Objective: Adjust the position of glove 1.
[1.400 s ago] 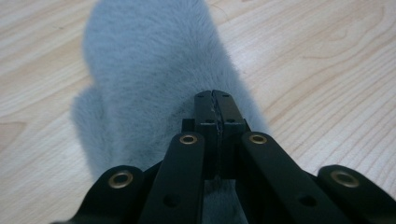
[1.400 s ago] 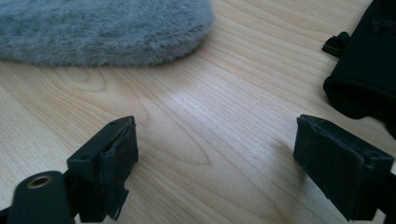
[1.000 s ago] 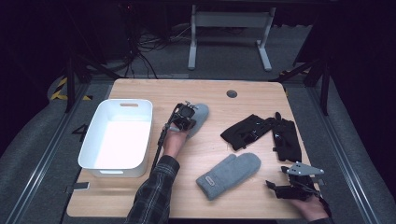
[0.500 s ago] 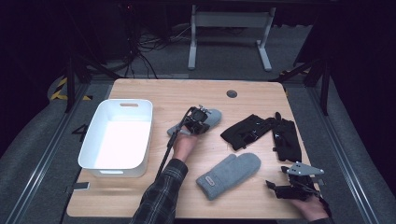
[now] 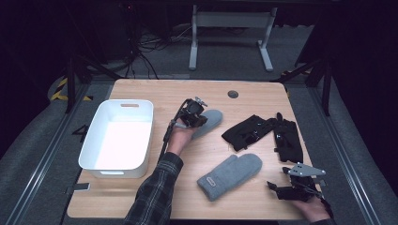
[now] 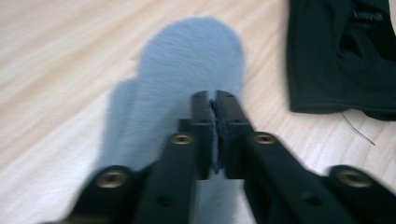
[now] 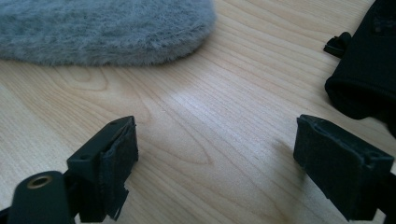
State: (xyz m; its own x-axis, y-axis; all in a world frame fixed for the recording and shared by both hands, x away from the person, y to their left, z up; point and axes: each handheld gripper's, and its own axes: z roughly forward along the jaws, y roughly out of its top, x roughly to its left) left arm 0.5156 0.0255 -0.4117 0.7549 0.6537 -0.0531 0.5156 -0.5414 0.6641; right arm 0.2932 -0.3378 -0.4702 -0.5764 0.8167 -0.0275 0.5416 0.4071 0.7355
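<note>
High view: left gripper (image 5: pixel 197 117) over a fuzzy grey mitten (image 5: pixel 207 122) mid-table, beside the white rectangular bin (image 5: pixel 89 149). Left gripper view: jaws pinched narrow on the mitten's nap. Right gripper view: right gripper (image 7: pixel 217 158) jaws wide above bare woodgrain table (image 7: pixel 205 116).

A: What is lying ahead of the right gripper (image 7: pixel 212 163)?

B: Bare wooden table (image 7: pixel 224 107) is stretching between its jaws, which are standing wide apart.

A: And farther off?

B: A fuzzy grey mitten (image 7: pixel 102 28) is lying across the upper left, and a black glove (image 7: pixel 369 70) is sitting at the right edge, near the right jaw.
</note>
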